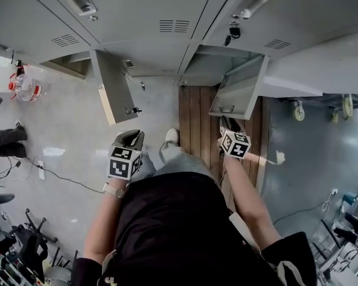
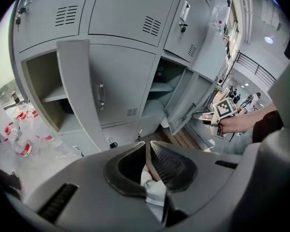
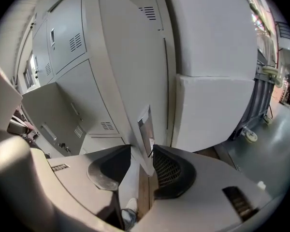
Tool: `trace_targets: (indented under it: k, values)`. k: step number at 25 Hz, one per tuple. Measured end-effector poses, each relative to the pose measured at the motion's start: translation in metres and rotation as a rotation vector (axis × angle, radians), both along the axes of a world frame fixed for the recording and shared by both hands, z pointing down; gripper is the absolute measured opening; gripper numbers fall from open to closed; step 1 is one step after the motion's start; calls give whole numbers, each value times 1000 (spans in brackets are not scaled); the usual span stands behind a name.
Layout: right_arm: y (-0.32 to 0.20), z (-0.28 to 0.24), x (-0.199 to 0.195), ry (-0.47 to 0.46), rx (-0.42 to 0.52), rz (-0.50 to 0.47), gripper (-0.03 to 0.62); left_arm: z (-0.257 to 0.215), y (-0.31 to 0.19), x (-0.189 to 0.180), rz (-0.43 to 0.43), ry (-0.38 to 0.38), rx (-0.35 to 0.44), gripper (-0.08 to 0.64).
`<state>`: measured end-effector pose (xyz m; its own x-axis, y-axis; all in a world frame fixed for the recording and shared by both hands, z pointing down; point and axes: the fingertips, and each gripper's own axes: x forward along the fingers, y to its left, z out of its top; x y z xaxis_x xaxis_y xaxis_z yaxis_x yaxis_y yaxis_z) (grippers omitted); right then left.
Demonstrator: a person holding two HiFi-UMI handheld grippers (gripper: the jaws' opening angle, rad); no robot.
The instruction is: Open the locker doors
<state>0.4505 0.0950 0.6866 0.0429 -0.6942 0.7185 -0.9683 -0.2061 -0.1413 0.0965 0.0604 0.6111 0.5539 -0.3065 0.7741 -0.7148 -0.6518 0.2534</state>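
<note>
A bank of grey sheet-metal lockers (image 1: 167, 46) with louvred vents runs across the top of the head view. The upper row is closed. In the lower row, two doors stand open: the left open door (image 1: 110, 91) swings out at the upper left of centre, and the right open door (image 1: 241, 88) juts out at the upper right of centre, over a strip of brown wooden planks (image 1: 197, 118). In the left gripper view, the left open door (image 2: 79, 91) shows a grey shelf (image 2: 53, 95) inside its compartment.

The left gripper (image 1: 131, 134) hangs below the left open door and clear of it. In its own view the left gripper (image 2: 147, 146) has its jaws drawn together to a thin slit, with nothing between them.

The right gripper (image 1: 225, 124) sits at the lower edge of the right open door. In its own view the right gripper (image 3: 142, 151) has its jaws partly closed around that door's edge (image 3: 135, 100), beside the recessed metal handle (image 3: 145, 129). The door fills the gap at the jaw tips.

The door's lower corner runs down behind the jaws and is hidden. In the head view, the right door hides most of its own compartment. Clear plastic bottles with red caps (image 2: 21, 146) lie blurred at the lower left of the left gripper view.
</note>
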Motion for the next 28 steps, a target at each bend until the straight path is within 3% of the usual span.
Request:
trace_targets:
  k: [17,22,28]
  values:
    - [60,-5,97,38,-11,282,147,-5,5,35,148,-25,7,46]
    - [64,-16,87,54,6,290,147,-19,1,38,171,11,33,44]
    - [48,-53,37,25,56,229,103,-54,-14,41,187,78,93,38]
